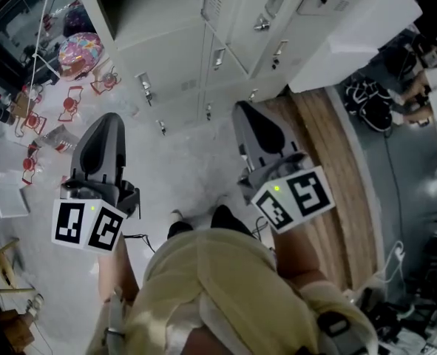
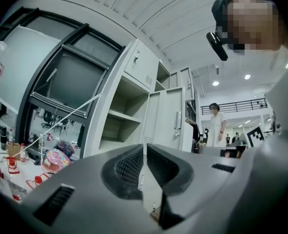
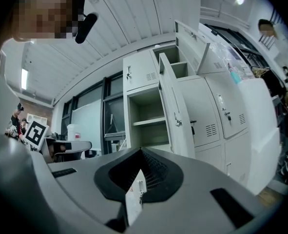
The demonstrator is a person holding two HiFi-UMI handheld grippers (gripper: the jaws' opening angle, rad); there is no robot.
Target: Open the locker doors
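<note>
Pale grey lockers (image 1: 233, 35) fill the top of the head view, their small handles and vent slots facing down into the frame. The left gripper (image 1: 107, 120) sits at centre left and the right gripper (image 1: 242, 109) at centre. Both point up the frame towards the lockers but stand apart from them.

In each gripper's own view the two jaws are pressed together at the tips with nothing between them.

The right gripper view shows a tall door (image 3: 175, 106) swung open at centre right. Just left of it is a bare compartment with one shelf (image 3: 146, 122). A smaller upper door (image 3: 192, 38) also hangs open near the top of that frame.

The only bold graphics are the black-and-white square markers on the left cube (image 1: 89, 226) and the right cube (image 1: 296, 198), which carry patterns rather than letters. A white container (image 3: 73, 130) at the left of the right gripper view bears a red label too small to read.

A wooden platform (image 1: 329, 146) runs down the right half of the head view. The person's black shoes (image 1: 222, 217) stand on the light floor (image 1: 181, 161) at lower centre.
</note>
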